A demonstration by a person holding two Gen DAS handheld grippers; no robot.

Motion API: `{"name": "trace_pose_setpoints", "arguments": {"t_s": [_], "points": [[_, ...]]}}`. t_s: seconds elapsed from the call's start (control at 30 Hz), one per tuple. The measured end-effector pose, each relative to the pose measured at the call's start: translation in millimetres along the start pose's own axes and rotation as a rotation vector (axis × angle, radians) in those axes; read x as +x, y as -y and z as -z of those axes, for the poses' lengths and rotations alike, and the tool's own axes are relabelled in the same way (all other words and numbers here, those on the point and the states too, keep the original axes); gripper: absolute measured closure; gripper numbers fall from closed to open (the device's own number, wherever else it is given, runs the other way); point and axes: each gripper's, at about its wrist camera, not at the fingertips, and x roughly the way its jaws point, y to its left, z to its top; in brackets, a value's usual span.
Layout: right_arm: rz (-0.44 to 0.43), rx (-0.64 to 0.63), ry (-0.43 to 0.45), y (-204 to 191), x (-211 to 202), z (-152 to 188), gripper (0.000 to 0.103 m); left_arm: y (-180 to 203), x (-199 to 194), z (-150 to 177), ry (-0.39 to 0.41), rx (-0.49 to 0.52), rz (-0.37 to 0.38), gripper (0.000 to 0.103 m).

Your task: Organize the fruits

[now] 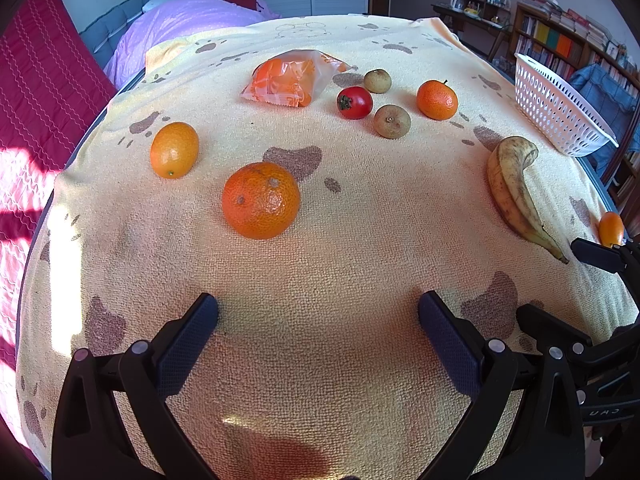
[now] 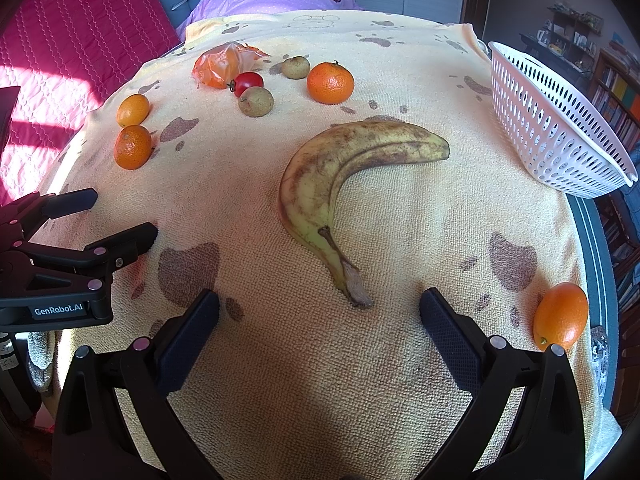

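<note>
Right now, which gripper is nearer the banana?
Right. The right gripper is open with the banana directly ahead, its stem tip just short of the fingertips. The left gripper, also open, sits off to the banana's left, facing the large orange.
</note>
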Motion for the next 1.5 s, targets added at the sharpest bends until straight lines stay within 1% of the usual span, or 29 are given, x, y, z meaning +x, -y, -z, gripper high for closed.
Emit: {"name": "trace_pose_setpoints", "arguments": {"t_s": [0.37, 0.53, 0.6, 0.93, 1.0, 1.07, 1.17, 1.23, 1.37, 1.5], "points": [[-0.004, 0.0, 0.0, 1.7, 0.2, -0.8, 0.002, 0.0, -0.1, -0.1, 0.0, 0.0, 0.0, 0.005], [-0.053, -0.02, -0.005, 7.6, -2.6, 0.4, 0.002, 0.1, 0.0, -0.1, 0.0, 0.0, 0.0, 0.005], [-0.06, -0.029, -0.007, 7.7, -2.0, -0.5, 0.002, -0.3, -0.2, -0.2, 0.0, 0.0, 0.0, 0.005], [-0.035, -0.069, -0.027, 2.0, 0.8, -1.1, 0.002, -0.7, -1.9, -0.4, 0.001, 0.001, 0.001, 0.005], [-0.033, -0.07, -0.027, 1.7, 1.1, -1.1, 0.002, -2.3, -2.9, -0.7, 0.002, -0.002, 0.011, 0.005], [-0.033, -0.069, -0.024, 2.0, 1.0, -0.9, 0.002, -5.7, -5.7, -0.9, 0.01, -0.011, 0.037, 0.005], [-0.037, -0.064, -0.019, 3.0, 0.1, -0.3, 0.002, -20.4, -13.0, -3.4, 0.037, -0.073, 0.091, 0.005], [-0.037, -0.063, -0.013, 3.2, -0.9, 0.4, 0.002, -34.3, -17.1, -5.3, 0.043, -0.12, 0.068, 0.005], [-0.04, -0.061, -0.004, 4.0, -3.2, 1.1, 0.002, -61.4, -23.5, -8.7, 0.065, -0.182, -0.018, 0.005], [-0.055, -0.063, 0.035, 5.2, -11.1, 2.0, 0.002, -81.5, -29.2, -16.7, 0.093, -0.219, -0.063, 0.005]]}}
